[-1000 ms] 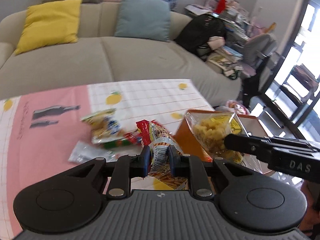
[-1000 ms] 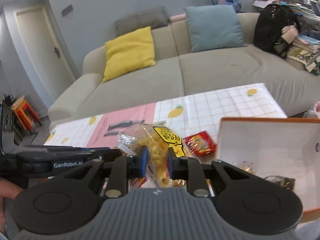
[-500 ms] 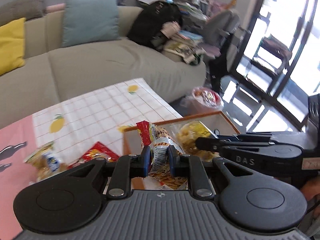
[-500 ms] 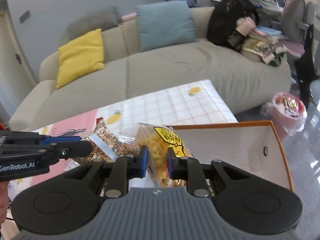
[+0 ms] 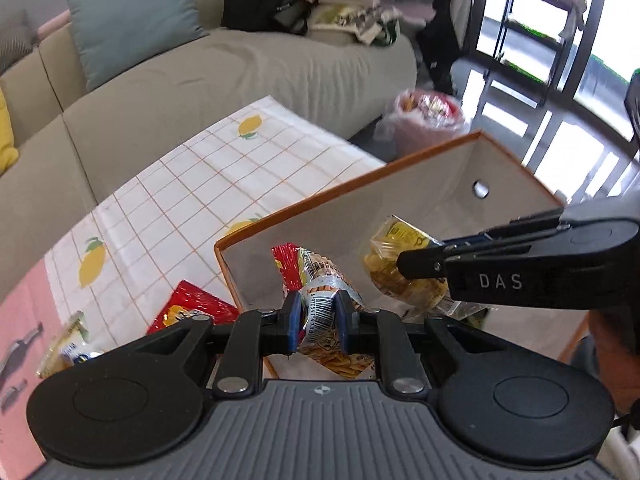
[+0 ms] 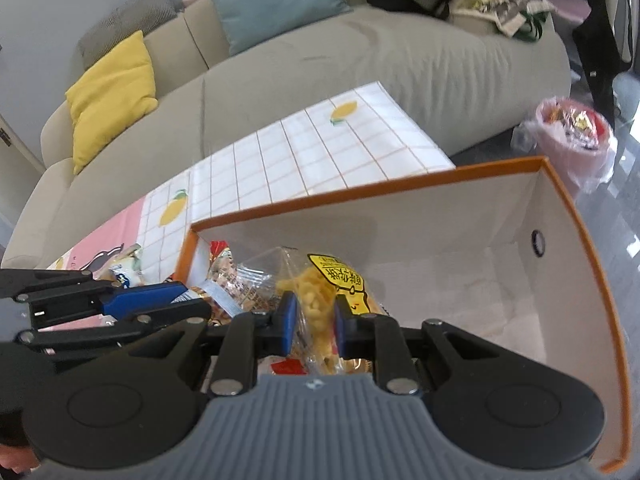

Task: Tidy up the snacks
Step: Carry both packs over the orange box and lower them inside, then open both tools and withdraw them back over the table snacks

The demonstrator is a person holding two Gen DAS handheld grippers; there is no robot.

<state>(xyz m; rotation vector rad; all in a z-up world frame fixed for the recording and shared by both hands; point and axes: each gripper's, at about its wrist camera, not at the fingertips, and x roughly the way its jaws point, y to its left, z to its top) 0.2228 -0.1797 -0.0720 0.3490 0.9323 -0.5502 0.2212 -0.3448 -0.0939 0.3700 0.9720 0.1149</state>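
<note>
My left gripper (image 5: 317,322) is shut on a red-topped packet of stick snacks (image 5: 320,288), held over the open orange-rimmed box (image 5: 400,176). My right gripper (image 6: 315,320) is shut on a clear bag of yellow puffs (image 6: 320,300) with a yellow label, also over the box (image 6: 560,208). In the left wrist view the right gripper (image 5: 404,266) comes in from the right with the bag of puffs (image 5: 396,268). In the right wrist view the left gripper (image 6: 200,308) shows at the left, with the stick packet (image 6: 236,280) inside the box's near corner.
A red snack packet (image 5: 192,308) and a small yellow-and-white packet (image 5: 66,346) lie on the lemon-print tablecloth (image 5: 208,184) left of the box. A beige sofa (image 6: 360,64) with cushions stands behind. A pink bin with a plastic bag (image 6: 572,136) sits on the floor at right.
Both grippers have swung right and down with their packets, from above the table to over the box's opening. Both have stayed shut.
</note>
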